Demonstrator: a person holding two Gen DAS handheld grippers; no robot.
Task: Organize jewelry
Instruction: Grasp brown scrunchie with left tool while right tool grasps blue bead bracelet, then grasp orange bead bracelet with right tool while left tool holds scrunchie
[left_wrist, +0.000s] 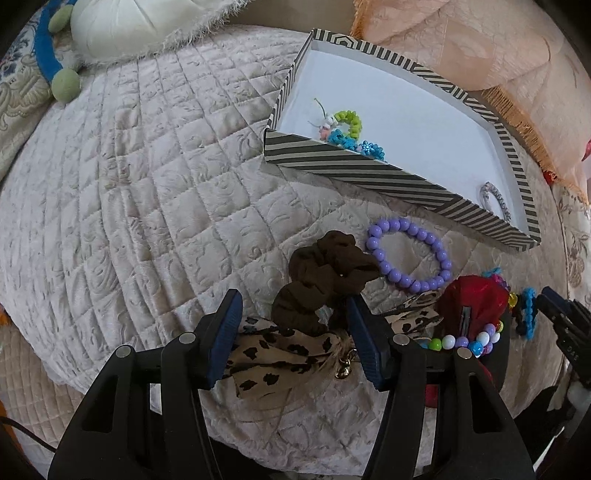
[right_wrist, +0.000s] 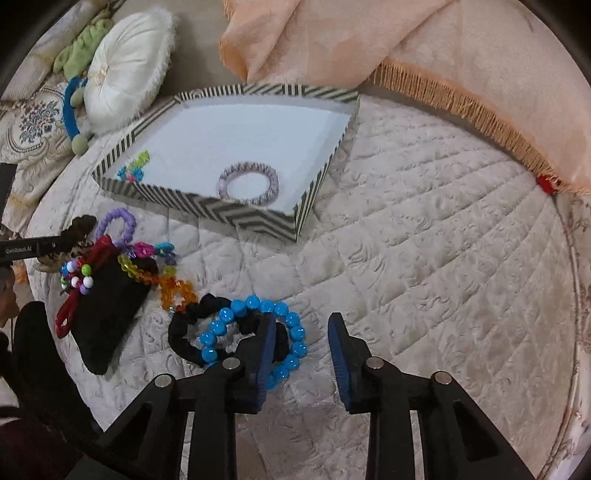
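Both claws hang empty: the left gripper spread wide around the brown scrunchie and leopard-print tie, the right gripper narrower, one pad over the blue bead bracelet lying on a black scrunchie. Closing now could snag both layers together — or pinch quilt. Only the right view shows the whole spiral band inside the striped box; the left view alone shows the purple bracelet clearly.

It was a home, likely a bedroom: a quilted bedspread covered a soft surface, with a round cushion, an embroidered pillow and a fringed peach blanket at its edge.
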